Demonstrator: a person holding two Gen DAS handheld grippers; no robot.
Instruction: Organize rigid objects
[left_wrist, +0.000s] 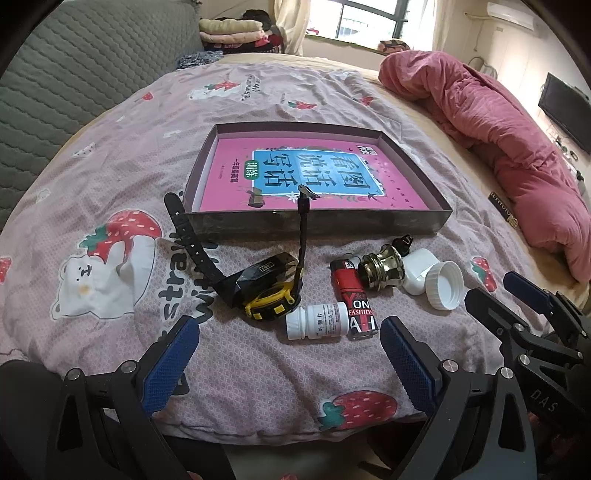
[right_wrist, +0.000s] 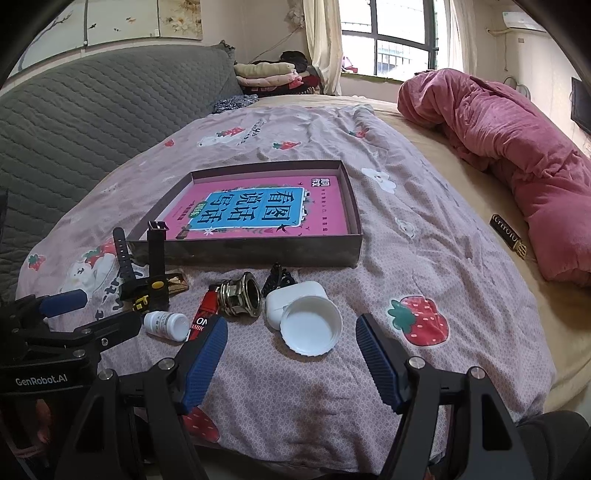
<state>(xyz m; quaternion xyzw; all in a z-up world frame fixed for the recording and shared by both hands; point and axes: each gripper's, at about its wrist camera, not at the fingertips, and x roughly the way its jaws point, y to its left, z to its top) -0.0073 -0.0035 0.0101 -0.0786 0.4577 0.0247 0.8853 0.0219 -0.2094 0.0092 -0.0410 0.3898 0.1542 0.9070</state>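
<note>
Jaws are held wide apart on both grippers, and nothing is clamped in either. The left gripper (left_wrist: 288, 354) is held low over the near edge of the bed, with the pill bottle (left_wrist: 318, 320) seen between its blue pads (left_wrist: 171, 363). The right gripper (right_wrist: 291, 354) is held just beside it, with the white cap (right_wrist: 311, 326) lying open side up just ahead of its jaws.

A row of small items is spread on the strawberry-print bedspread (left_wrist: 122, 155) near that edge. The pill bottle is laid on its side, touching the red lighter (left_wrist: 355, 300). Left of these, the black and yellow watch (left_wrist: 271, 293) is rested against a black packet (left_wrist: 258, 275), one strap lying toward the left and the other standing upright. Right of the lighter, a brass fitting (left_wrist: 380, 271) is set on its side, and the white earbud case (left_wrist: 417, 271) is placed beside it, touched by the white cap (left_wrist: 445, 290). A small dark clip (right_wrist: 277, 282) is partly hidden behind the case.

Beyond the row, toward the middle of the bed, the shallow box (left_wrist: 314, 225) is placed with a pink book (left_wrist: 314, 173) flat inside it. A pink quilt (left_wrist: 491, 125) is bunched along the right edge.
</note>
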